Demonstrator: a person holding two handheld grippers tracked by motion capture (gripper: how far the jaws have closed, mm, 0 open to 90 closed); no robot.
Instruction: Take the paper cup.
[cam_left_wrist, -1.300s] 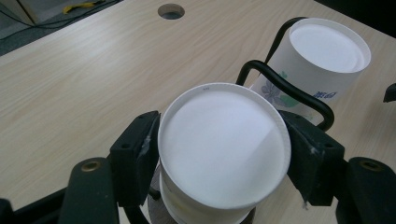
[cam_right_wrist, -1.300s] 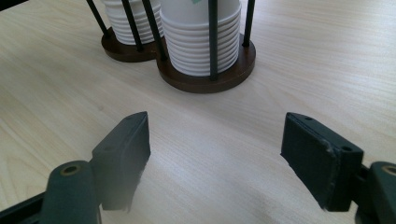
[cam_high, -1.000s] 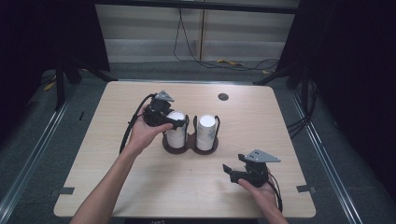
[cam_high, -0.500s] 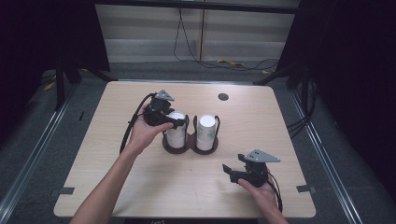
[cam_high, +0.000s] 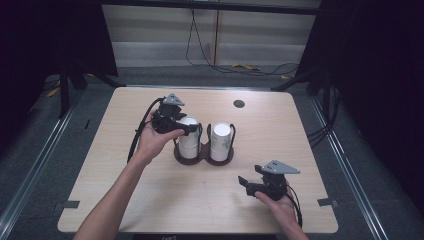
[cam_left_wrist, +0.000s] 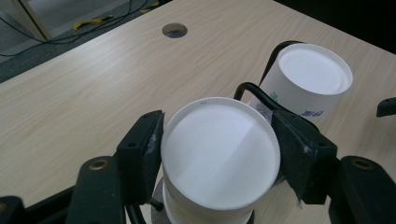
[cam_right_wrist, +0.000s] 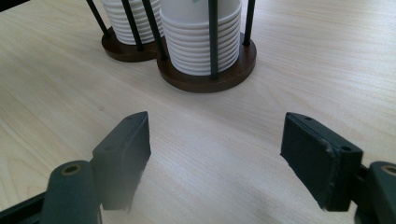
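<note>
My left gripper (cam_high: 186, 129) sat over the left cup stack (cam_high: 188, 140) in the holder (cam_high: 202, 156), near the middle of the table (cam_high: 125, 190). In the left gripper view its jaws stood on either side of the top cup (cam_left_wrist: 219, 158), both pads against the cup's wall just under the rim, so I was holding that cup between them. The cup was upside down, its flat white bottom facing up. The right stack (cam_left_wrist: 308, 81) stood just beside it, behind a black rod of the holder, with small blue and green print on its side.

My left hand (cam_high: 152, 142) held that gripper from the near left, and its cable looped down past my wrist.

My right gripper (cam_high: 250, 183) lay low over the table at the near right, well apart from the holder, held in my right hand (cam_high: 277, 207). In the right gripper view its jaws were wide apart with only bare wood between them. Beyond them stood the holder's brown base (cam_right_wrist: 233, 74), two round wooden discs joined together, with thin black rods rising around ribbed stacks of white cups.

A round hole (cam_high: 239, 104) lay in the table's far side, beyond the right stack
</note>
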